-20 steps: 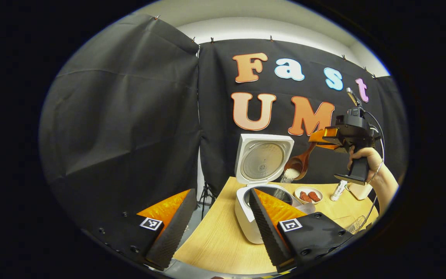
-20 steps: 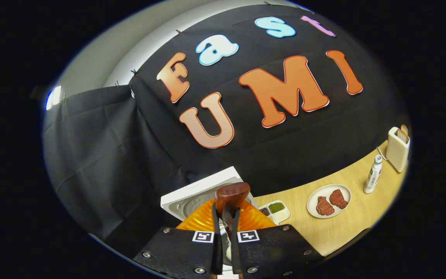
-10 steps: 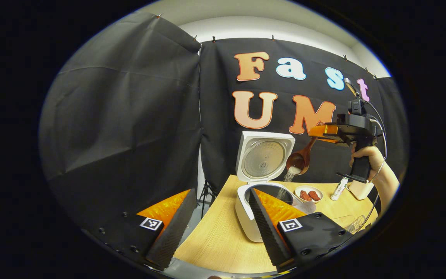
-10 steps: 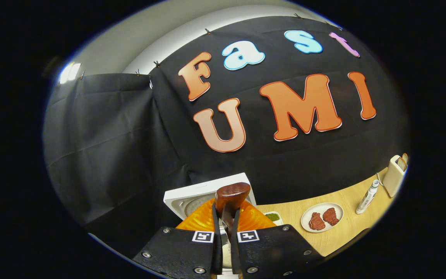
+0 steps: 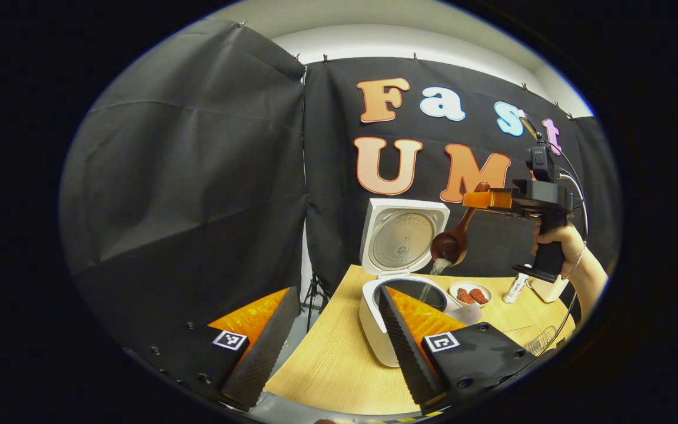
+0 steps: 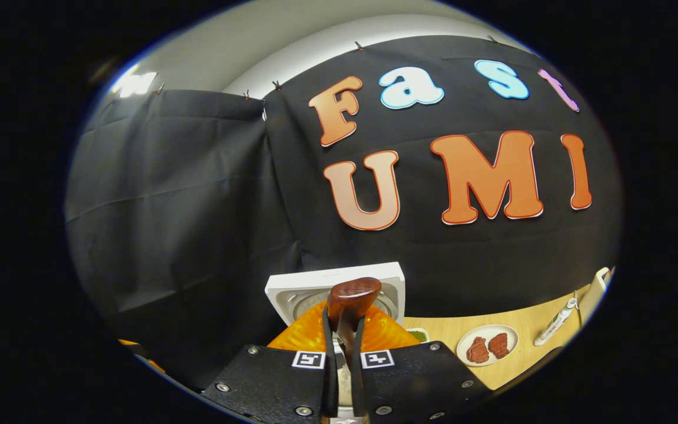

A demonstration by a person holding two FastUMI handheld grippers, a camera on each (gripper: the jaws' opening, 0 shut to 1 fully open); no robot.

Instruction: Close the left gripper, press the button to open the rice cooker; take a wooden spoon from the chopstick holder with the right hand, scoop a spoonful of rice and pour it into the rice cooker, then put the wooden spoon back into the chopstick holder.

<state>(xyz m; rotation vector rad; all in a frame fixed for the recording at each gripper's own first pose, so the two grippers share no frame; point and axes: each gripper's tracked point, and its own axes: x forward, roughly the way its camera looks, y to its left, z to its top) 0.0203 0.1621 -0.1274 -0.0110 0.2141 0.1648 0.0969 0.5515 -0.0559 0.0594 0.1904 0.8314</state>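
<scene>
Currently right gripper (image 5: pixel 473 199) is up above the cooker (image 5: pixel 395 306), fingers clamped on the spoon (image 5: pixel 454 238) handle; in the right gripper view the handle end (image 6: pixel 352 295) sticks up between the closed fingers (image 6: pixel 328 353). Spoon bowl is tipped down, rice (image 5: pixel 436 268) streaming into the open pot, lid (image 5: pixel 402 238) standing upright behind. A hand (image 5: pixel 552 235) grips the right gripper's handle. Left gripper (image 5: pixel 327 335) hangs near the table (image 5: pixel 339 371) edge short of the cooker, jaws wide apart, holding nothing. Plate (image 5: pixel 469 293) with two red pieces sits just right of the cooker, a bottle (image 5: pixel 515 287) further right
</scene>
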